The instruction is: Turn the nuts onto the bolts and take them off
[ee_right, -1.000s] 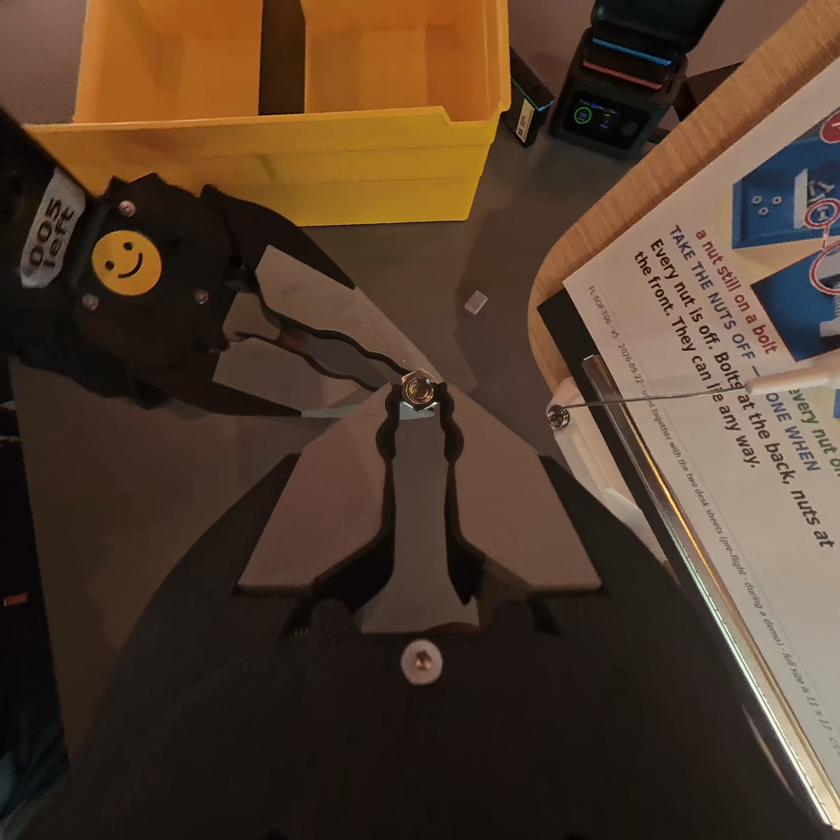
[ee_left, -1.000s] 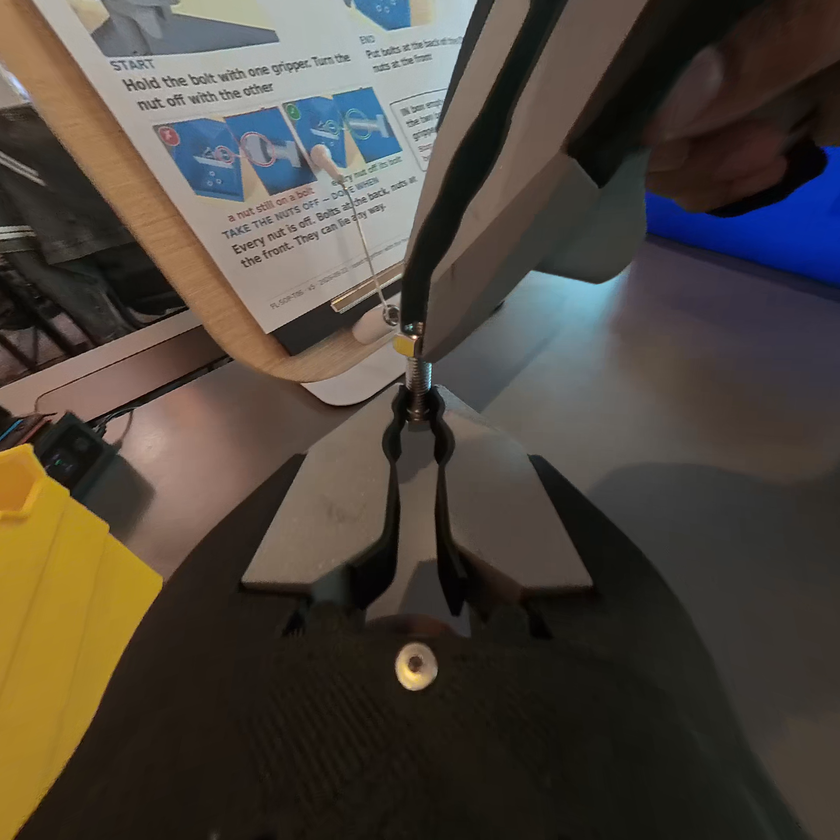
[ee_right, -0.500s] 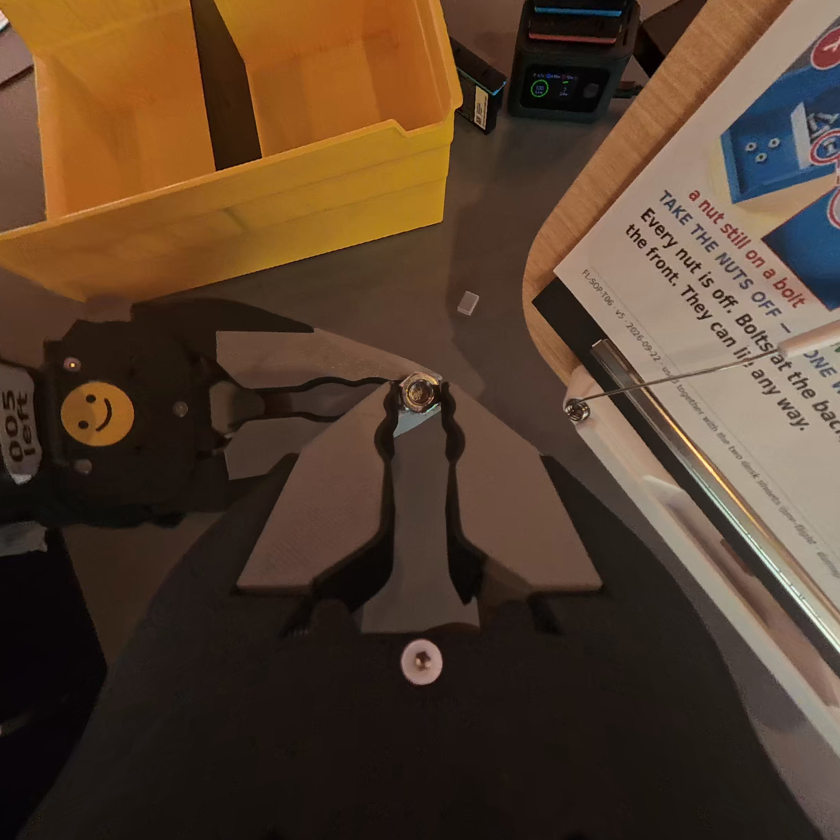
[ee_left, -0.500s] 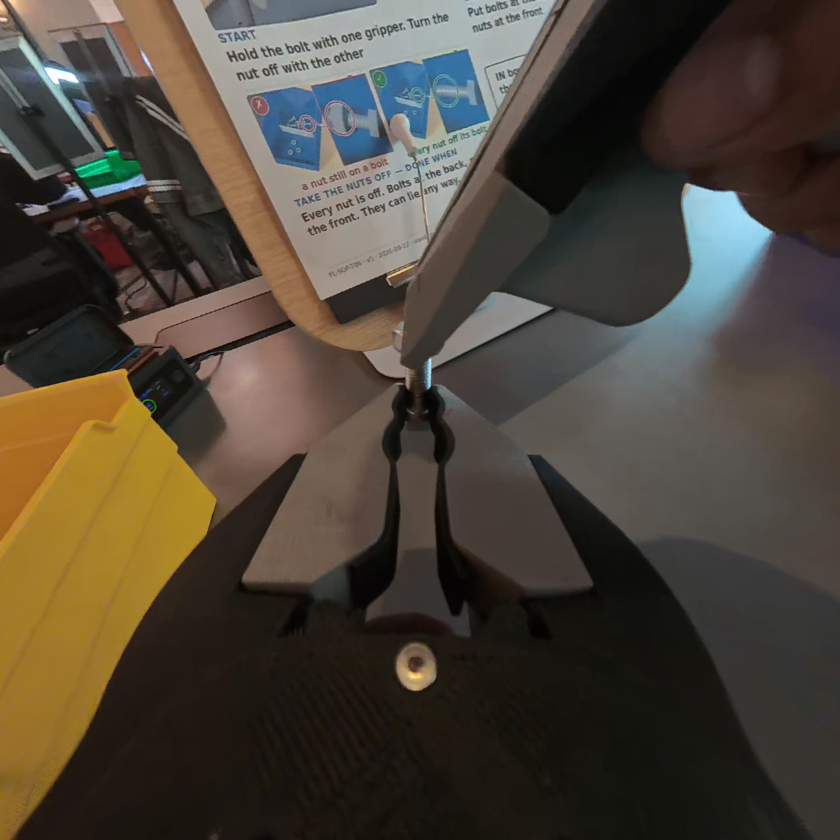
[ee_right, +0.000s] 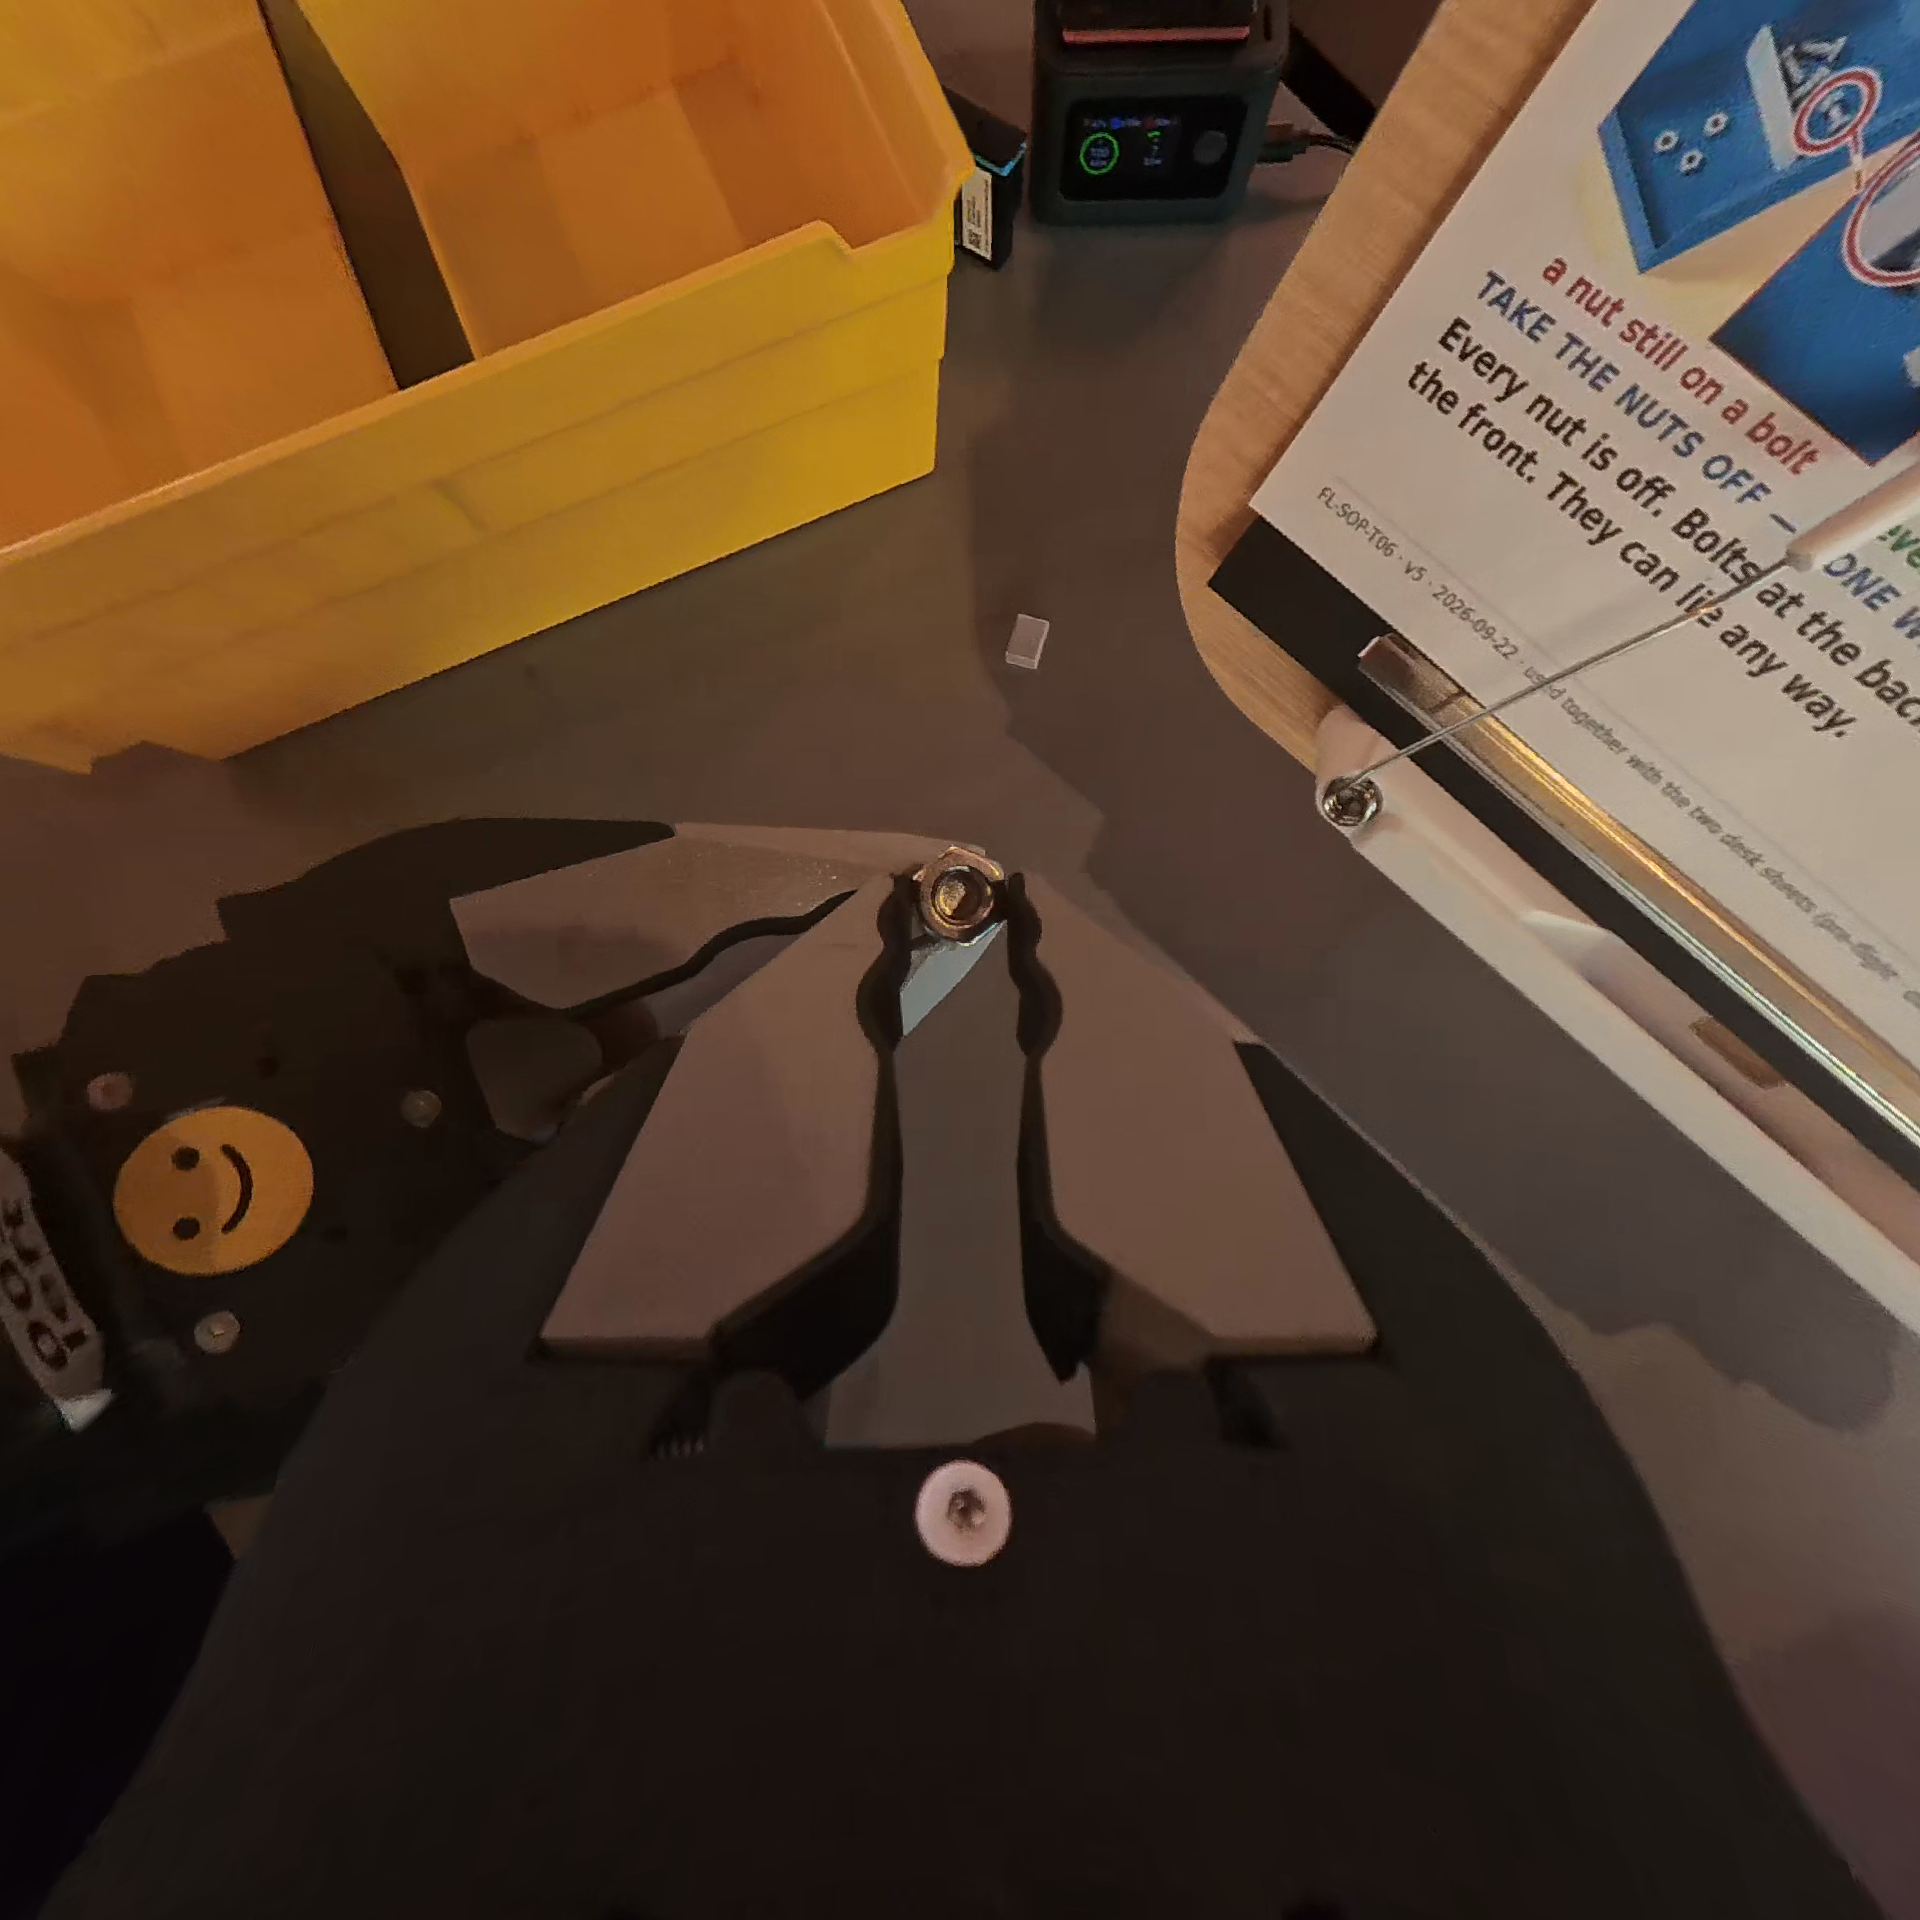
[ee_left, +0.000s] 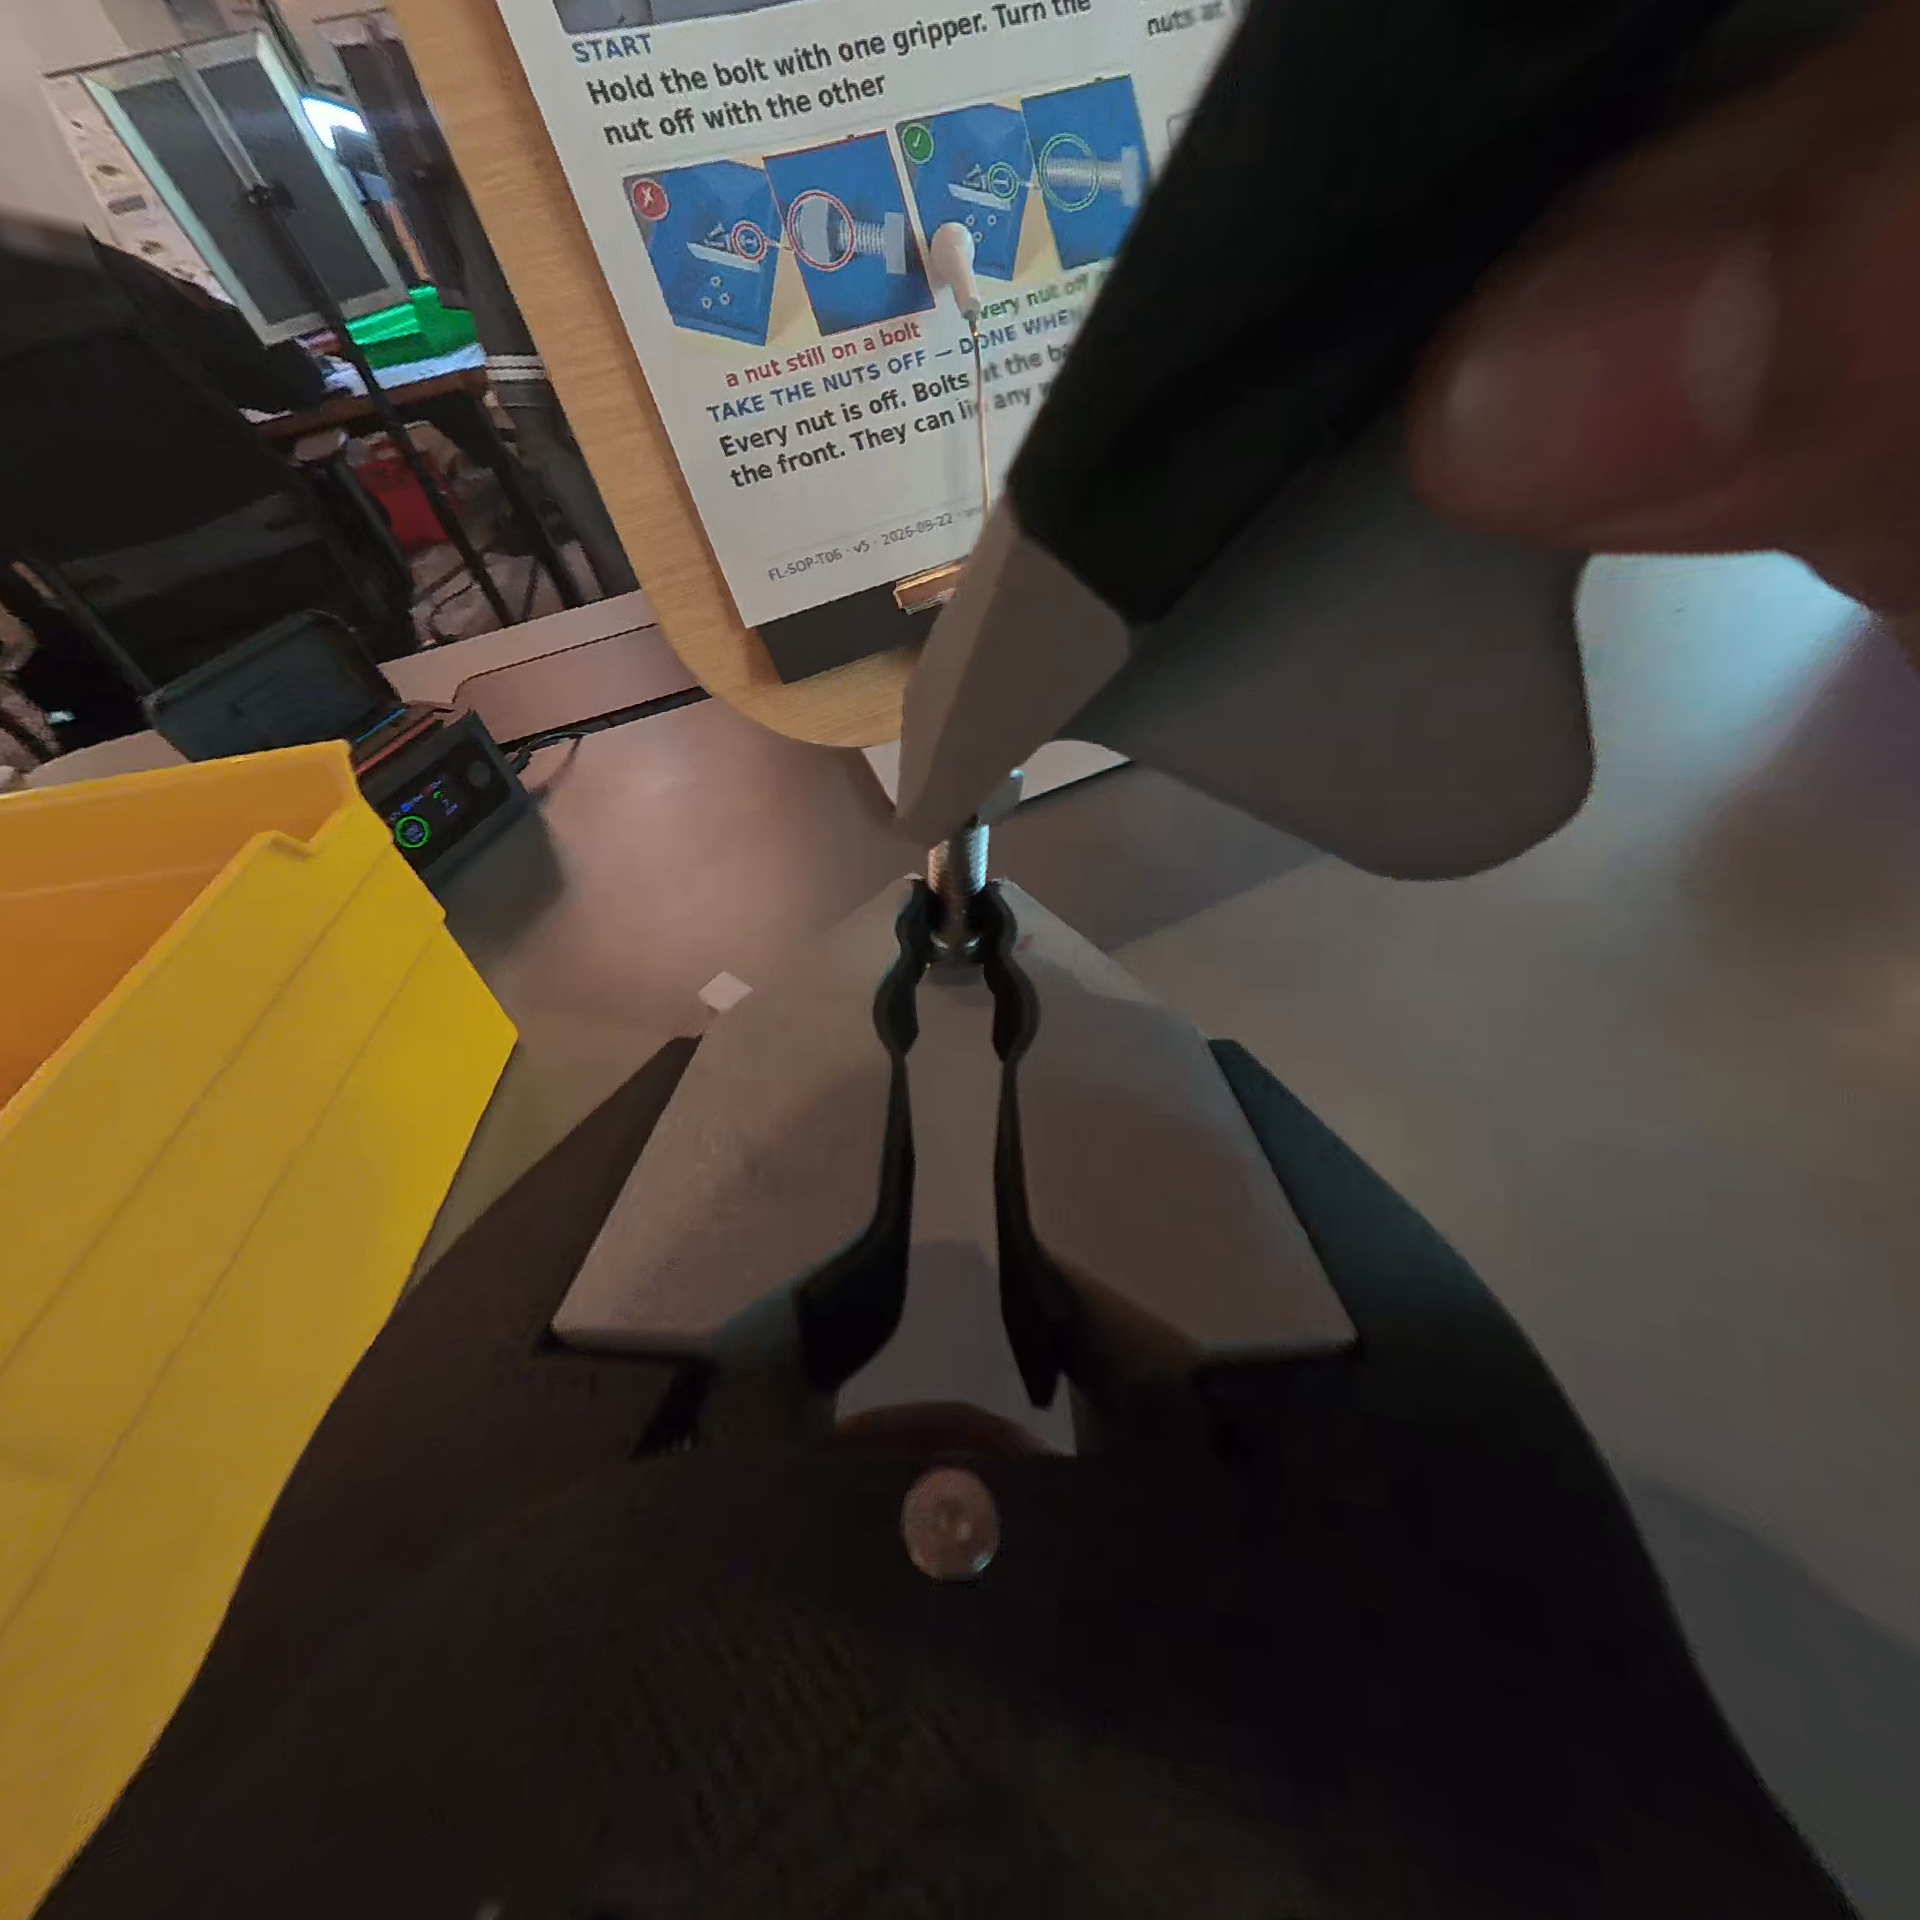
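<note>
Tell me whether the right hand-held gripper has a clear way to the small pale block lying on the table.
Probably not yet: the right hand-held gripper is shut on the nut, with the left hand-held gripper holding the bolt. The table around the small pale block is open.

A printed sheet (ee_left: 831, 416) of lettering stood on a wooden board (ee_left: 623, 436), upper centre. In the right wrist view, a lettered white tag (ee_right: 42, 1320) and a yellow smiley sticker (ee_right: 213, 1190) sat on the left gripper (ee_right: 894, 883), lower left. A dark device (ee_right: 1143, 145) at the top showed lit figures, too small to read.

Yellow bin (ee_right: 582, 447) w/ divider; sm. white block (ee_right: 1027, 639); instr. sheet (ee_right: 1621, 436).
</note>
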Available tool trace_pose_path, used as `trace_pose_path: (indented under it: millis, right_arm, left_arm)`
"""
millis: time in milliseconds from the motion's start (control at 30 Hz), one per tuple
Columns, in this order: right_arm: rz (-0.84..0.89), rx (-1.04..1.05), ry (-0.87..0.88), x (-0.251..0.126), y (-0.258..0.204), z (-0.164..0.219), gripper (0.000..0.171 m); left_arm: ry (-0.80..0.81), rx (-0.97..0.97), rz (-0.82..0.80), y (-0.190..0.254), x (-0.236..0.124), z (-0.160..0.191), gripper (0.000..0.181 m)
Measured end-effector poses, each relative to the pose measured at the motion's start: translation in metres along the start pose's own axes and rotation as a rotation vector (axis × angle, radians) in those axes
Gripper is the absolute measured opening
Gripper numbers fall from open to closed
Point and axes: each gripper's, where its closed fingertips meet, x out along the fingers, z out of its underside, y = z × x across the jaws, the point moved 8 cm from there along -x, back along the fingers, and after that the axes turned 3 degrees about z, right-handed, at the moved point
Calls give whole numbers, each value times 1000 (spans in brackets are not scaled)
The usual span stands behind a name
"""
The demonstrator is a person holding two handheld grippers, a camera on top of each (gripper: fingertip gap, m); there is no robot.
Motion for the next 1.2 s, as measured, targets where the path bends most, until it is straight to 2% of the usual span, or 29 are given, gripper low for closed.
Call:
trace_pose_path:
  millis: [133,333,767,1200]
  right_arm:
    - [35,13,-12,1,-2,-1,15]
    - [37,26,-27,11,-1,4,15]
    - [-32,58,-22,24,13,9,14]
    - [-113,-90,-105,10,22,17,14]
  left_arm:
    - [-10,-19,-32,2,0,0,7]
    - [-54,-99,31,0,5,9,7]
    - [-121,-139,91,-2,17,13,7]
    - [-91,-143,296,8,13,11,6]
